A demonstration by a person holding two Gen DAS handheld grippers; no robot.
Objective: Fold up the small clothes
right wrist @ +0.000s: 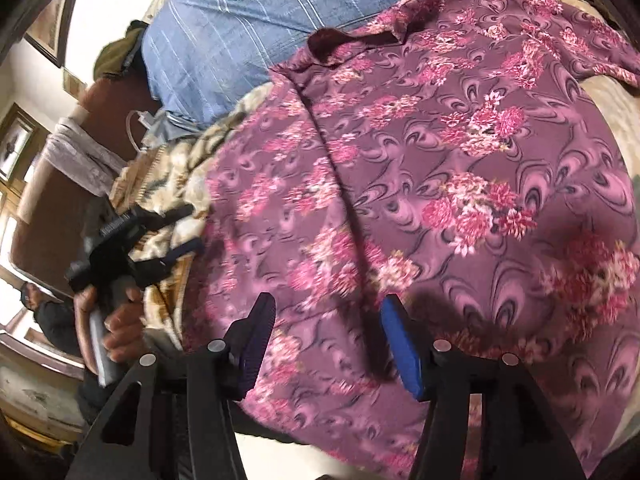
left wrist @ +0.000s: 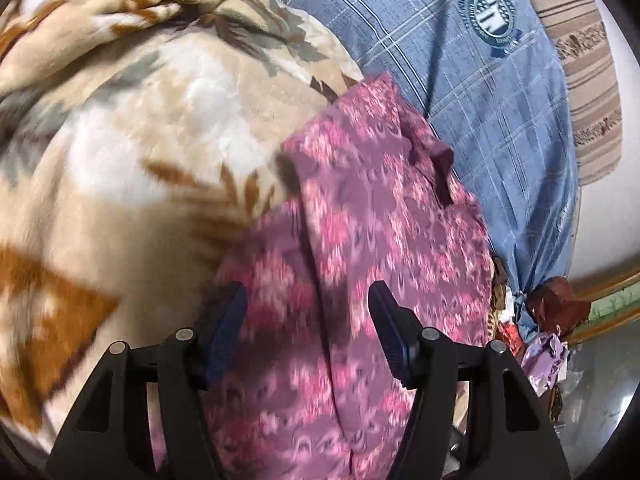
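A mauve garment with pink flowers (left wrist: pixel 360 208) (right wrist: pixel 440 160) lies spread on a beige leaf-print blanket (left wrist: pixel 140 152). Its dark maroon collar (right wrist: pixel 336 42) points toward the far side. My left gripper (left wrist: pixel 308 300) hovers open over the garment's near left part, and its pads do not press the cloth. In the right wrist view the left gripper (right wrist: pixel 186 230) shows at the garment's left edge, held by a hand (right wrist: pixel 120 320). My right gripper (right wrist: pixel 328 304) stands open just above the garment's near middle, beside a lengthwise crease (right wrist: pixel 344 184).
A blue checked cloth with a round emblem (left wrist: pixel 480 80) (right wrist: pixel 240 20) lies beyond the garment. A striped cushion (left wrist: pixel 592 80) sits at the far right. Small wrappers and clutter (left wrist: pixel 548 344) lie at the blanket's right edge. A person (right wrist: pixel 44 312) stands by the left windows.
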